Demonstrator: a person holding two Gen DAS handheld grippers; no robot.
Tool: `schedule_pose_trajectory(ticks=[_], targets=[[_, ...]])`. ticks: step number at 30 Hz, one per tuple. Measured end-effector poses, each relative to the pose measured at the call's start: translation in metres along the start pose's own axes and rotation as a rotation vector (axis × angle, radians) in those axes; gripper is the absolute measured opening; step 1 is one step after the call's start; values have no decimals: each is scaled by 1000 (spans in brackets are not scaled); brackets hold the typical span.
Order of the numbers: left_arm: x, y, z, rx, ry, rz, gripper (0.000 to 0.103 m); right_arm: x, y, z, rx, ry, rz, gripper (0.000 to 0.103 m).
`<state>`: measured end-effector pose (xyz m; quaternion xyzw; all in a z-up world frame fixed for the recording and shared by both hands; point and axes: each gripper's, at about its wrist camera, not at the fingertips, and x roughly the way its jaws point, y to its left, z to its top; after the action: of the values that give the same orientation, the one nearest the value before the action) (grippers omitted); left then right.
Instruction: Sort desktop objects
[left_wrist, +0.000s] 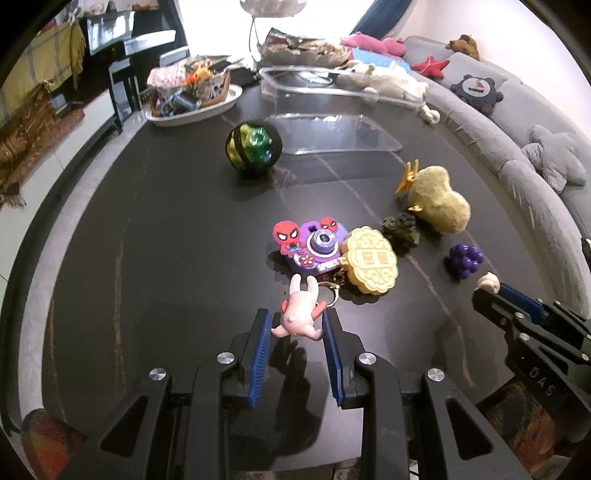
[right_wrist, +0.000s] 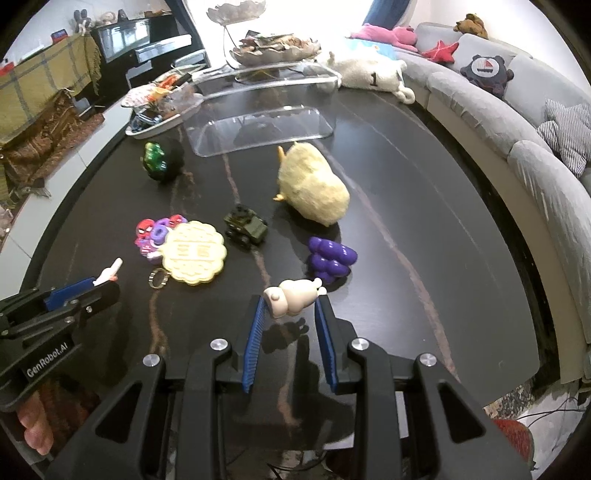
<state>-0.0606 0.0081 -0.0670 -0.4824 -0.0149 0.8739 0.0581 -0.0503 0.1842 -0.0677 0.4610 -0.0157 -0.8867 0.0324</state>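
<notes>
While my left gripper (left_wrist: 297, 321) clamps the pink rubbery rabbit keyring figure (left_wrist: 297, 314) just short of the purple cartoon toy camera (left_wrist: 314, 245), its brass ring trails on the dark marble-look tabletop (left_wrist: 166, 240). In the right wrist view, my right gripper (right_wrist: 291, 306) pinches a cream plastic snowman-like figurine (right_wrist: 293, 297) beside the purple plastic grape bunch (right_wrist: 330, 258), both apparently held for sorting toward the clear acrylic tray (right_wrist: 258, 125).

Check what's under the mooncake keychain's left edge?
The yellow mooncake keychain overlaps the right side of the purple Spider-Man toy camera, lying partly on top of it. The camera's covered right edge can't be seen. The keyring lies on the dark table beside it.
</notes>
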Motion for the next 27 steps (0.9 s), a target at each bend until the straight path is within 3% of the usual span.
schedule_pose_trajectory(ticks=[8, 27], targets=[[-29, -8, -3, 36, -62, -6, 26, -19, 16, 0, -25, -38, 23, 26], [-62, -24, -8, 67, -118, -28, 26, -58, 40, -2, -64, -109, 64, 26]])
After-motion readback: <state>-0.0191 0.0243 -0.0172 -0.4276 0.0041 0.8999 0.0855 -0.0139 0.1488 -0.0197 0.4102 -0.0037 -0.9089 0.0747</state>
